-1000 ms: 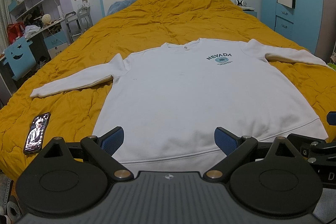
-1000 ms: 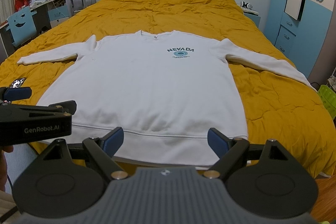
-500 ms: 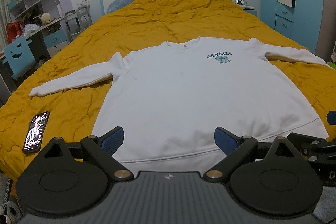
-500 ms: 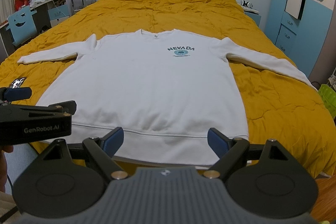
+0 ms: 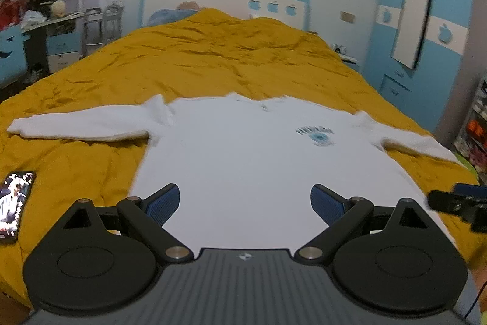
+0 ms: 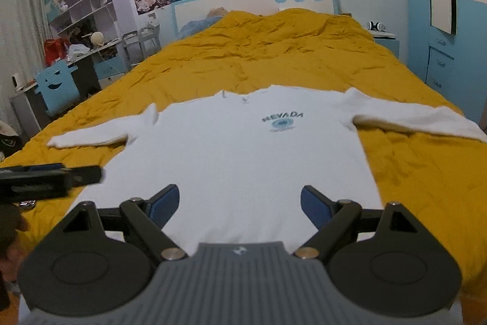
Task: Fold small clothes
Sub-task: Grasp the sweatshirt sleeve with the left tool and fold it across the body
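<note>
1. One white sweatshirt (image 5: 258, 160) (image 6: 243, 154) lies flat, front up, on the bed's yellow quilt (image 5: 213, 66) (image 6: 289, 51), both sleeves spread sideways, a teal "NEVADA" print on the chest.
2. Two tongs hover at its hem end. The left tongs (image 5: 245, 200) are wide open and hold nothing, their two blue pads (image 5: 162, 203) over the lower body of the sweatshirt.
3. The right tongs (image 6: 239, 203) are likewise spread wide and empty, above the hem.
4. One phone (image 5: 13, 204), screen lit, rests on the quilt left of the sweatshirt, apart from it.
5. Three apple cutouts mark the headboard (image 6: 252, 2).
</note>
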The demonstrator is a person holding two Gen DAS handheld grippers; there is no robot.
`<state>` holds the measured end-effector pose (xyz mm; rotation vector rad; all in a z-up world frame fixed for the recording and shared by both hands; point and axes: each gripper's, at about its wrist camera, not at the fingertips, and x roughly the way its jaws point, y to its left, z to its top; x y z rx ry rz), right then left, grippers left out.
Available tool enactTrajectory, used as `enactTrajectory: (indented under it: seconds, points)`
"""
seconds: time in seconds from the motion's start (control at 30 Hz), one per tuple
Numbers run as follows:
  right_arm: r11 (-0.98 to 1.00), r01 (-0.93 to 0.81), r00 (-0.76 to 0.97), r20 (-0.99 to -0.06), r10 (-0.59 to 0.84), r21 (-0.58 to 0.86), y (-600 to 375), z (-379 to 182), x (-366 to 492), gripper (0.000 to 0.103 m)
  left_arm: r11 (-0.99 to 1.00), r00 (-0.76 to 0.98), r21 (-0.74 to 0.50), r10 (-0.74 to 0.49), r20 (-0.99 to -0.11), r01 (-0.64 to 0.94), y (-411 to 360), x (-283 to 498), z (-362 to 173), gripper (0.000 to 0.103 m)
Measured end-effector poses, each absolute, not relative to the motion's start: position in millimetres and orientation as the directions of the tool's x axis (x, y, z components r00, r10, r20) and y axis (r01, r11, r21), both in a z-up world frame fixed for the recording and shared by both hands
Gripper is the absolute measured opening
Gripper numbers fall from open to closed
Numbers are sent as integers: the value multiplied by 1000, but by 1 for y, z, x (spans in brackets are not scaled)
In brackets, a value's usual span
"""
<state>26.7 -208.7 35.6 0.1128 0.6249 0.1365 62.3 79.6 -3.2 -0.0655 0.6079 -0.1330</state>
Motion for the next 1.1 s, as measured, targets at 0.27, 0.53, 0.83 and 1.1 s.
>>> enactTrajectory:
  seconds: [0.27, 0.53, 0.83, 1.1]
  points:
    - [995, -57, 839, -536, 95, 88, -217, 55, 111, 83, 991, 823, -133, -57, -565, -23, 164, 137, 4, 103]
    - [995, -21, 816, -573, 71, 93, -198, 55, 197, 83, 967, 803, -123, 109, -586, -221, 304, 205, 10, 103]
    - [995, -59, 741, -664, 100, 84, -156, 7, 265, 79, 773, 758, -422, 113, -643, -474, 486, 255, -50, 103]
    - [996, -78, 714, -695, 85, 42, -134, -14, 289, 76, 615, 737, -540, 103, -669, -575, 539, 287, -98, 56]
